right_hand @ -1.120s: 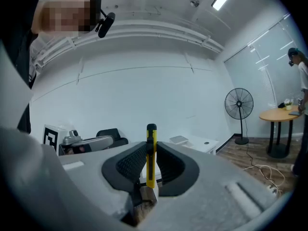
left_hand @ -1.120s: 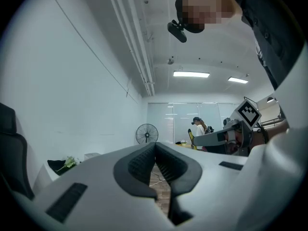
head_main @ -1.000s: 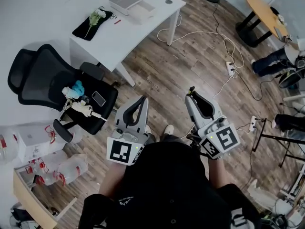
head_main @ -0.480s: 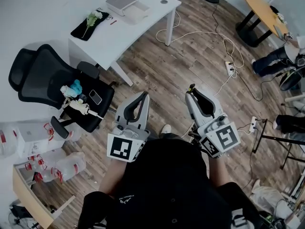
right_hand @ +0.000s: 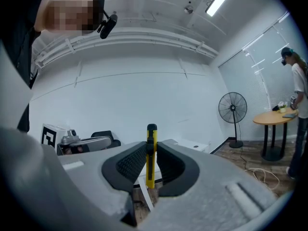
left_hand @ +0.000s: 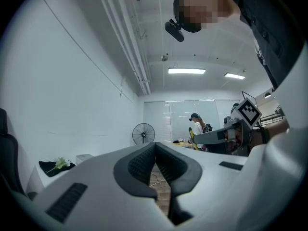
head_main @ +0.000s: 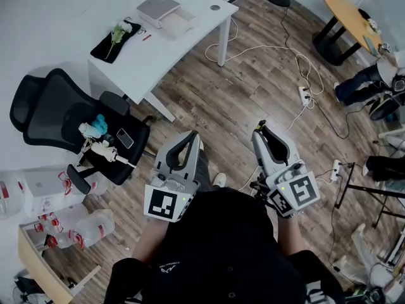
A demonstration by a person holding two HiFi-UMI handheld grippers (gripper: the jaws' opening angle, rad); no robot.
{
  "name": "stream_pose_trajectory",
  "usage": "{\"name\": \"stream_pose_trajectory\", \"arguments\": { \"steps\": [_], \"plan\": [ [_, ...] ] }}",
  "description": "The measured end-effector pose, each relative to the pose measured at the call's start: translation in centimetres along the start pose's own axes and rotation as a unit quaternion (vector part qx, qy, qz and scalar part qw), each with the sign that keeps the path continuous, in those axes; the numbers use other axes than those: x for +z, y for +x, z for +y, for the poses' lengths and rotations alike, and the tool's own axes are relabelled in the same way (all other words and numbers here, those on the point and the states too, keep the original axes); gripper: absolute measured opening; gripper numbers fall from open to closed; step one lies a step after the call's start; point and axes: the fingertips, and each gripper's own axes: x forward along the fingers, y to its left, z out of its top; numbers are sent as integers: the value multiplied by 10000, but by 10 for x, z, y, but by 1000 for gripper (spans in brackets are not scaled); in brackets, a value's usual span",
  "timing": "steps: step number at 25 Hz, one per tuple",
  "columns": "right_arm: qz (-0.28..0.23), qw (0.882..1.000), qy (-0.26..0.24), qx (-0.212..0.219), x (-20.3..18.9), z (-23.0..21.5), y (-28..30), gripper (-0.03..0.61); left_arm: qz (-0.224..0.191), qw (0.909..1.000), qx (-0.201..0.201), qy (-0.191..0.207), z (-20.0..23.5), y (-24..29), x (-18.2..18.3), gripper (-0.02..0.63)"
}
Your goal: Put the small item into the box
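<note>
In the right gripper view a small yellow and black utility knife (right_hand: 151, 154) stands upright between the pads of my right gripper (right_hand: 150, 163), which is shut on it. From the head view that gripper (head_main: 259, 127) is held over the wooden floor, with the knife's tip (head_main: 256, 125) just showing. My left gripper (head_main: 192, 135) hangs beside it, shut with nothing between its jaws, which also meet in the left gripper view (left_hand: 155, 150). An open white box (head_main: 180, 21) with a grey lid (head_main: 158, 6) beside it lies on the white table (head_main: 190, 43), far ahead of both grippers.
A black cloth with a flower (head_main: 118, 35) lies on the table's left end. A black office chair (head_main: 54, 116) carrying a phone and small things stands at left, with water bottles (head_main: 79, 223) below it. Cables and a power strip (head_main: 304, 94) cross the floor. A person's legs (head_main: 361, 81) and a round table (head_main: 349, 12) are at right.
Both grippers sit slightly lower in the head view, and the table and chair have drifted up and left. Both jaws stay as they were, and the knife stays in the right gripper.
</note>
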Motion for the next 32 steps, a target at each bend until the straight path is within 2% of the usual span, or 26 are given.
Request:
{"name": "stream_pose_trajectory", "arguments": {
  "steps": [6, 11, 20, 26, 32],
  "plan": [
    [12, 9995, 77, -291, 5, -30, 41, 69, 90, 9998, -171, 49, 39, 44, -10, 5],
    [52, 9988, 90, -472, 14, -56, 81, 69, -29, 9990, -380, -217, 67, 96, -7, 5],
    [85, 9962, 105, -855, 28, -99, 170, 69, -18, 9961, -827, -300, 134, 181, -6, 5],
    [8, 9941, 134, -1079, 31, -115, 216, 69, -85, 9948, -987, -251, 178, 212, -5, 5],
    [-16, 9946, 111, -1029, 32, -112, 244, 69, -154, 9950, -934, -302, 205, 223, -8, 5]
  ]
}}
